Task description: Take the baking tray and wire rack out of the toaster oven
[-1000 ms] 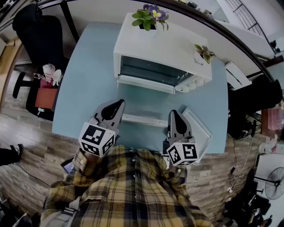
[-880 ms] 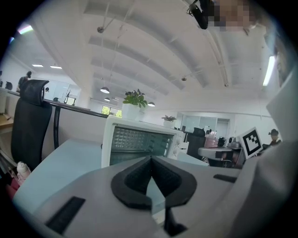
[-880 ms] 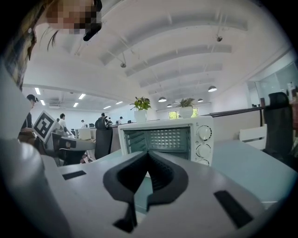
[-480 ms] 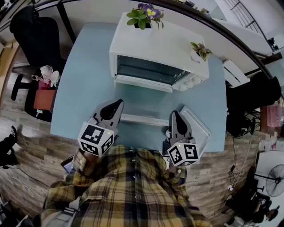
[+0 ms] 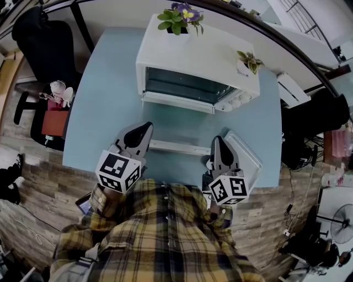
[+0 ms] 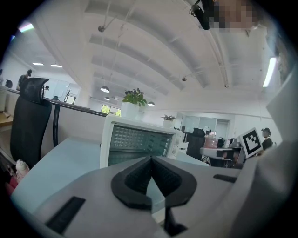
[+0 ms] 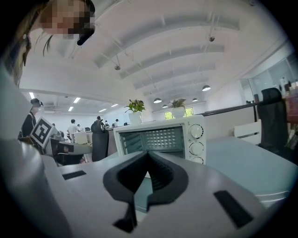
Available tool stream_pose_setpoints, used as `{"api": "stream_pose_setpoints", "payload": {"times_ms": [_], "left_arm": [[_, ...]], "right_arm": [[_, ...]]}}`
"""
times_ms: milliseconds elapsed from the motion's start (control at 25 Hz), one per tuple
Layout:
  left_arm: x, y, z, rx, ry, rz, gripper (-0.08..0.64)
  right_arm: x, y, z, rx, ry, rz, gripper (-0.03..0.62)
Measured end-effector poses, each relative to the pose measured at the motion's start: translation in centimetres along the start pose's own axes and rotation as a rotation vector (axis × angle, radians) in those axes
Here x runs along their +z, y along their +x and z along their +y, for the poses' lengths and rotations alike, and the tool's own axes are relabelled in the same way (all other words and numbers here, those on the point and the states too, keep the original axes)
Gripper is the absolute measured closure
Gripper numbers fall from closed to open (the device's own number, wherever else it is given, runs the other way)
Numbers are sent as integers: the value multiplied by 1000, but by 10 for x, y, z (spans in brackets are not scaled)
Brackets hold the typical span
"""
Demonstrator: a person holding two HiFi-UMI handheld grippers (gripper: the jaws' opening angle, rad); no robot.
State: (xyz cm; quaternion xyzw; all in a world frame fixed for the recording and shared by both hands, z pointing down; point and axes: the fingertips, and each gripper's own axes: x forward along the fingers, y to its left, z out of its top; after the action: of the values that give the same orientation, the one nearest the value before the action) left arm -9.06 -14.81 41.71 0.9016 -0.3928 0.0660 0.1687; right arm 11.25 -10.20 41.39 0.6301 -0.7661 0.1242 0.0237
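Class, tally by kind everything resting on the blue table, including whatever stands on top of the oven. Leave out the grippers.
Toaster oven: 1
Potted plants: 2
Baking tray: 1
Total: 4

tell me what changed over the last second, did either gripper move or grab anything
Nothing on the table visibly changed. The left gripper and right gripper stay shut and empty at the near edge. The toaster oven keeps its door folded down, and the baking tray lies beside the right gripper as before. Only the head camera shifted slightly.
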Motion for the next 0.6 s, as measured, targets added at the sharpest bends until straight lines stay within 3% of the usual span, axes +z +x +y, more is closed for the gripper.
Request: {"api": "stream_pose_setpoints", "payload": {"times_ms": [600], "left_arm": [[-1, 1, 2, 2, 0, 3, 569]], "right_arm": [[1, -3, -6, -40, 4, -15, 589]]}}
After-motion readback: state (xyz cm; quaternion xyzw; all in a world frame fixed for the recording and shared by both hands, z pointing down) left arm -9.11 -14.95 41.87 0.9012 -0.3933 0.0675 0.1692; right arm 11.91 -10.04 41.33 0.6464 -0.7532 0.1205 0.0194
